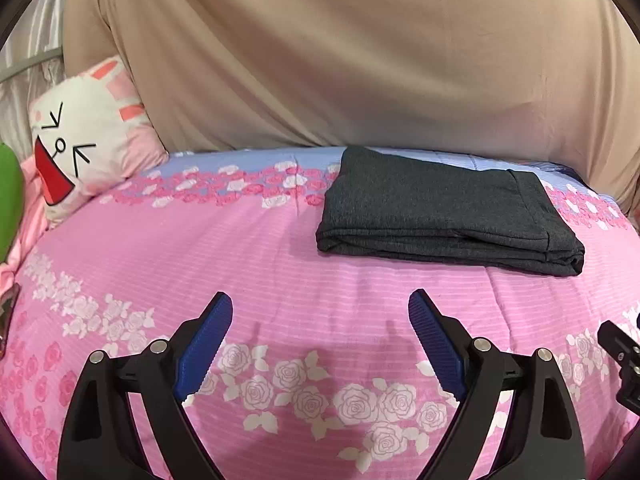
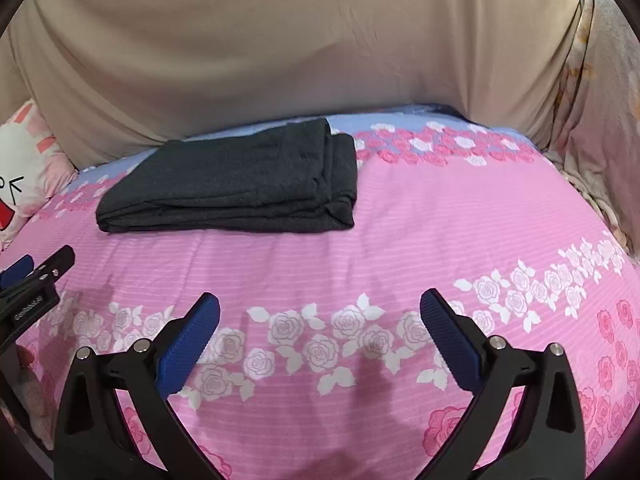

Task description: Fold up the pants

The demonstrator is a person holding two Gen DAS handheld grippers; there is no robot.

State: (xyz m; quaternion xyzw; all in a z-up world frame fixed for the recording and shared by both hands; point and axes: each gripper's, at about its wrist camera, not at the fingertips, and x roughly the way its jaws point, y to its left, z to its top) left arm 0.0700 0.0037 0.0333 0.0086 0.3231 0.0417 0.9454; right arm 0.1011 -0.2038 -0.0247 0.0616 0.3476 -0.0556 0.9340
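The dark grey pants (image 1: 444, 212) lie folded into a flat rectangle on the pink floral bedspread (image 1: 200, 256), at the far side near the beige backrest. They also show in the right wrist view (image 2: 236, 184), up and to the left. My left gripper (image 1: 320, 304) is open and empty, hovering over the bedspread well short of the pants. My right gripper (image 2: 320, 304) is open and empty too, short of the pants and to their right. The left gripper's tip (image 2: 36, 276) shows at the left edge of the right wrist view.
A white and pink rabbit cushion (image 1: 84, 152) leans at the far left. A beige cover (image 1: 340, 52) rises behind the bed. A green object (image 1: 8, 200) sits at the left edge. A patterned cloth (image 2: 600, 120) hangs at the far right.
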